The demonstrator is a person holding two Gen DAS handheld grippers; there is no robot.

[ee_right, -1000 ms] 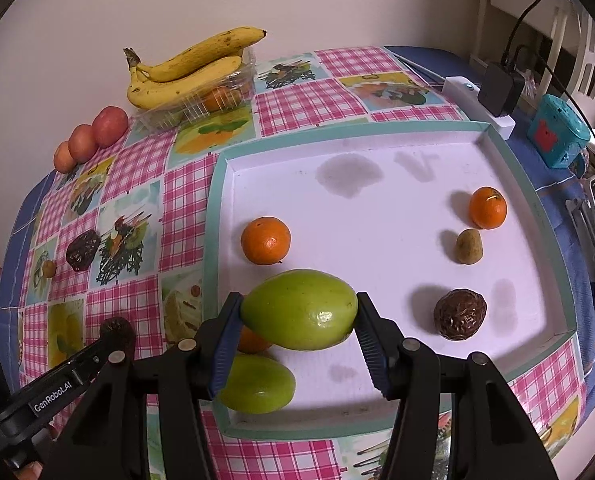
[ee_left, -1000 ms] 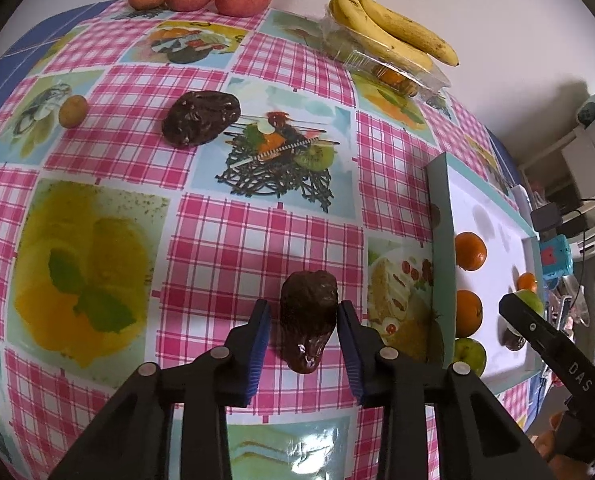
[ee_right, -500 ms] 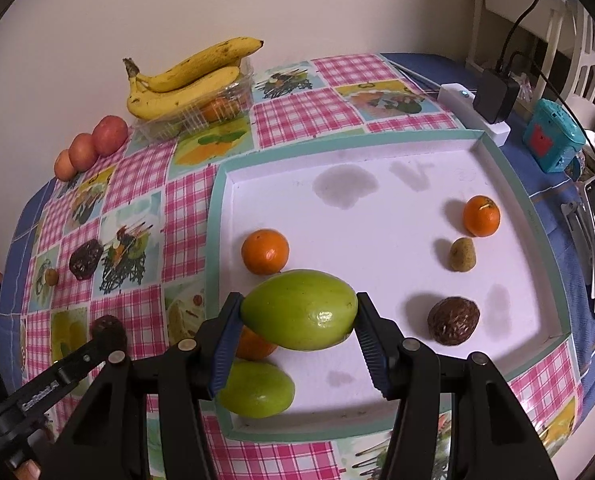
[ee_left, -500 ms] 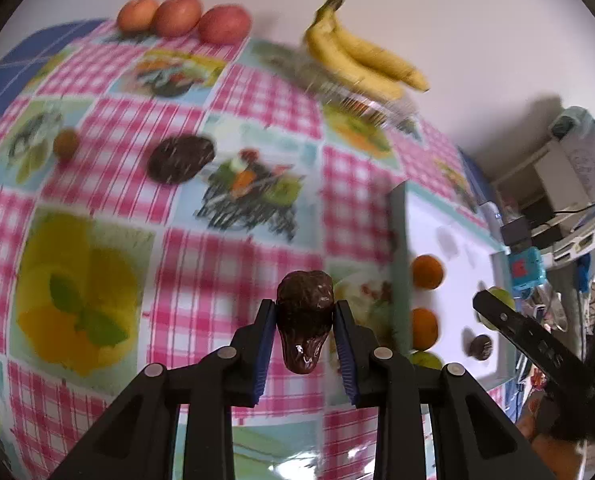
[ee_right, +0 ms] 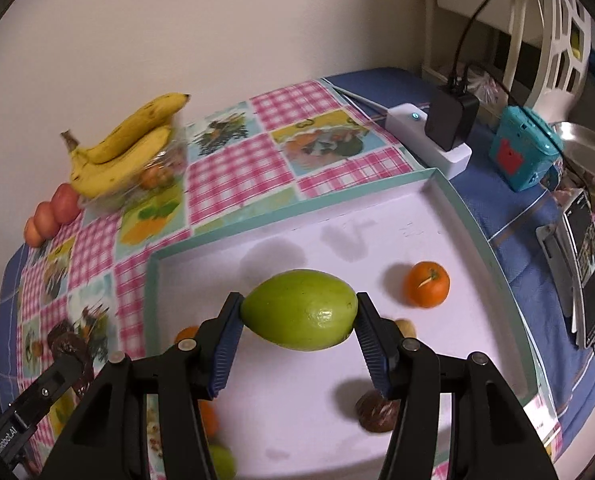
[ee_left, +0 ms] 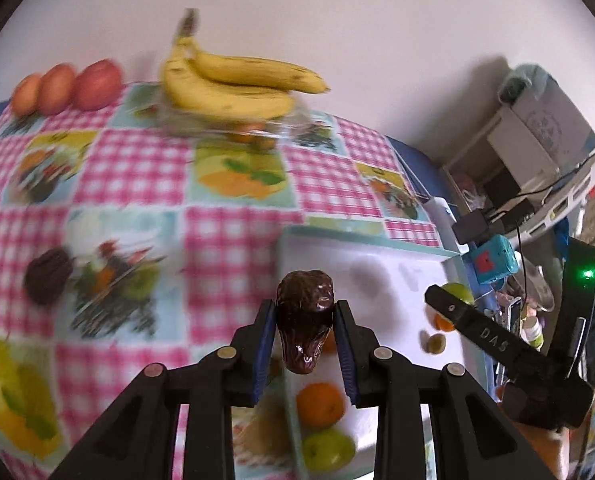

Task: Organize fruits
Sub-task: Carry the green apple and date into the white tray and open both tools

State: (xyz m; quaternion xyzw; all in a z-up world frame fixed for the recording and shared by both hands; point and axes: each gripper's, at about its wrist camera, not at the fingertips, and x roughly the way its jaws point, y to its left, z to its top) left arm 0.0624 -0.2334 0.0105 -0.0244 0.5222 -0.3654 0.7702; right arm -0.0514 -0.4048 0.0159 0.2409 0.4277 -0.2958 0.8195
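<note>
Pink-checked tablecloth (ee_left: pixel 233 184) below, I carry both loads toward the white tray (ee_right: pixel 377 216): my left gripper (ee_left: pixel 305 334) clamps a wrinkled dark fruit (ee_left: pixel 305 316) above its left edge, my right gripper (ee_right: pixel 299 326) clamps a green mango (ee_right: pixel 299 309) over the middle. Next, I judge, each needs lowering beside its own kind before I let go.

Legible text is limited to two markings, each on a gripper body seen from the opposite camera.

1. Left wrist view: the letters "DAS" are printed in light characters on the black finger arm of the right gripper (ee_left: pixel 449 298).
2. Right wrist view: the partial word "Robot.AI" is printed in white on the black finger arm of the left gripper (ee_right: pixel 71 354); the leading characters are cut off at the frame edge.
</note>
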